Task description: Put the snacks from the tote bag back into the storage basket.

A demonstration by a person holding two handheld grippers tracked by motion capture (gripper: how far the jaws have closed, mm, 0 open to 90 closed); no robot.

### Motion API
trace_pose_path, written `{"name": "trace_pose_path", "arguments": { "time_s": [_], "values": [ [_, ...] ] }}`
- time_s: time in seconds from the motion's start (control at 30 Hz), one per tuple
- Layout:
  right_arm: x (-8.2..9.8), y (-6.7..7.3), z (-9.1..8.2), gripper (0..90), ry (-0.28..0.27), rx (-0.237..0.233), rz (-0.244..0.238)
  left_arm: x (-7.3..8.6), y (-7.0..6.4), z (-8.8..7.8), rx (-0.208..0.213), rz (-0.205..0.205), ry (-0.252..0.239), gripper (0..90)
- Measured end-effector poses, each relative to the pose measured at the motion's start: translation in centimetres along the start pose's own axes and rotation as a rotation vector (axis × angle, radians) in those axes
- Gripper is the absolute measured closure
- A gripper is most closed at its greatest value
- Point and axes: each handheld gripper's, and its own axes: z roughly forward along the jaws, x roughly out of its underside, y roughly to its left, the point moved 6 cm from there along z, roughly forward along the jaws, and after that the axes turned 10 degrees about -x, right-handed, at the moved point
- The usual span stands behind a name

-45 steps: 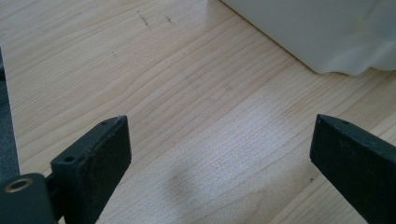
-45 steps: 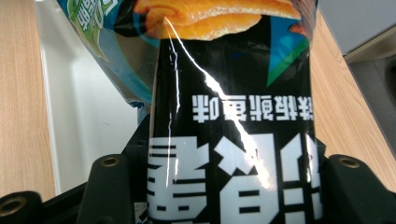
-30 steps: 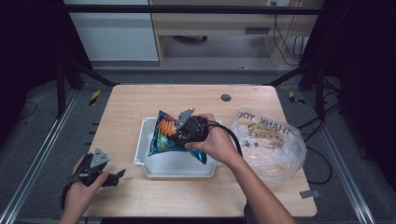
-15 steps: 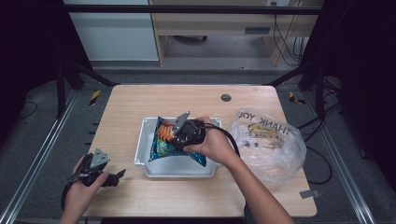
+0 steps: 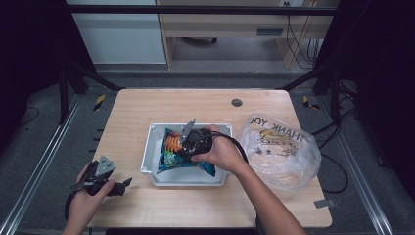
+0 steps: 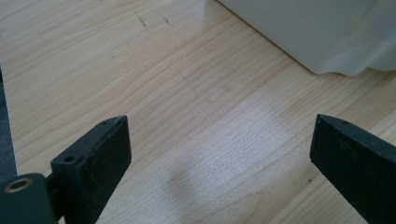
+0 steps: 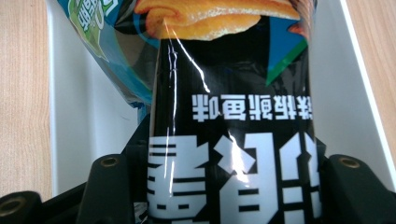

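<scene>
A blue and black snack bag with orange chips printed on it lies low in the white tray at the table's middle. My right gripper is shut on the bag's near end, with a hand around the gripper's body. In the right gripper view the black bag with white characters sits squeezed between both jaws, above the tray's floor. My left gripper rests on the wood at the front left, held by the other hand. Its jaws stand wide apart over bare wood, with the tray's corner beyond.
A clear plastic shopping bag printed with THANK YOU lies bunched to the right of the tray. A round cable hole sits at the table's far side. Metal rails run along both sides of the table.
My right gripper has sunk with the snack bag, which now lies lower and flatter in the tray. The left gripper has kept still.
</scene>
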Motion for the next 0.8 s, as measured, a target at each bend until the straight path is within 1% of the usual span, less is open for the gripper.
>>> {"name": "trace_pose_path", "arguments": {
  "time_s": [0.13,0.27,0.5,0.8],
  "values": [
    [0.1,0.0,0.2,42.1,0.009,-0.005,0.007,0.0,0.0,0.0,0.002,0.004,0.003,5.1],
    [0.2,-0.1,0.3,42.1,0.009,-0.004,0.005,0.0,-0.1,0.0,0.003,0.005,0.004,5.1],
    [0.4,-0.2,0.5,42.1,0.012,-0.006,0.016,0.0,0.0,0.0,0.003,0.004,0.003,5.1],
    [0.3,-0.3,1.1,42.1,0.003,-0.010,0.018,0.0,-0.1,0.0,0.003,0.006,0.003,5.1]
  ]
}}
